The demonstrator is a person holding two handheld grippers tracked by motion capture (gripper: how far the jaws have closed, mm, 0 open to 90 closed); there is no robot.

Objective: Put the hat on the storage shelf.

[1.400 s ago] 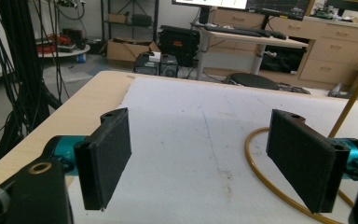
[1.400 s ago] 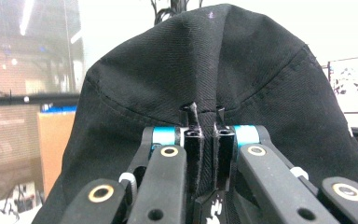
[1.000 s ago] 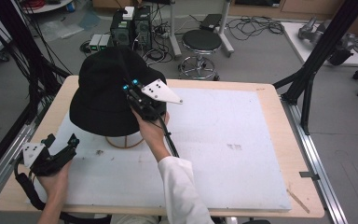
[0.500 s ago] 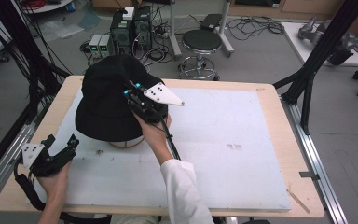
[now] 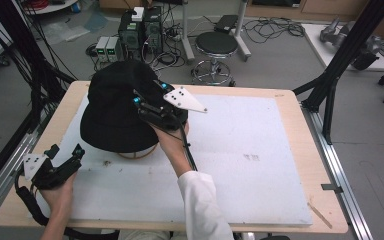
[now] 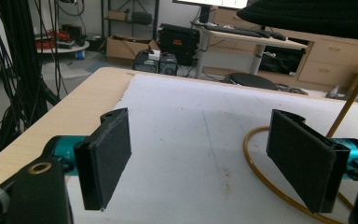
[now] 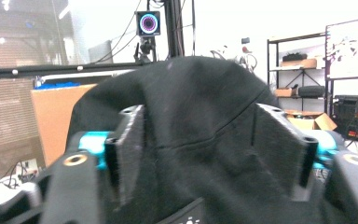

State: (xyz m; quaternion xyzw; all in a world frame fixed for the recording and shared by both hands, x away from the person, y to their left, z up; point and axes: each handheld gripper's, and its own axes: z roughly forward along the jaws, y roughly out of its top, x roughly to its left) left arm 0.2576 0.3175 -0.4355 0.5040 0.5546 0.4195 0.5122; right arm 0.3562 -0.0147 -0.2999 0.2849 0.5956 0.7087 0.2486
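A cluttered lab floor of cables, a round black stool (image 5: 216, 44) and stacked electronics boxes (image 5: 139, 30) lies beyond a wooden table (image 5: 290, 102) topped with a white mat (image 5: 260, 150), seen from the high view. At the table's far left, a black bucket hat (image 5: 115, 110) sits raised above the mat, over a yellowish wire stand (image 5: 137, 154) whose ring base peeks out beneath the brim's near edge. The right gripper (image 5: 152, 107), held by a hand (image 5: 172, 140) in a white sleeve (image 5: 202, 205), is pressed into the hat's right side, its grey three-cornered plate (image 5: 184, 99) pointing right. In the right gripper view, the hat (image 7: 186, 116) bulges between the two black jaws, which stand fairly wide with the fabric bunched between them; whether the pads actually pinch the cloth cannot be told from these pictures. Near the table's front left corner, the left gripper (image 5: 67, 159) rests low over the mat in the person's left hand (image 5: 55, 192), well apart from the hat, aimed toward it. In the left gripper view, its jaws stand wide apart with nothing between them, the mat (image 6: 191, 140) showing through the gap. The stand's ring (image 6: 261, 177) curves behind the right-hand jaw, a thin upright rod (image 6: 349, 100) rising from it toward the hat's brim (image 6: 317, 16) at the top right.
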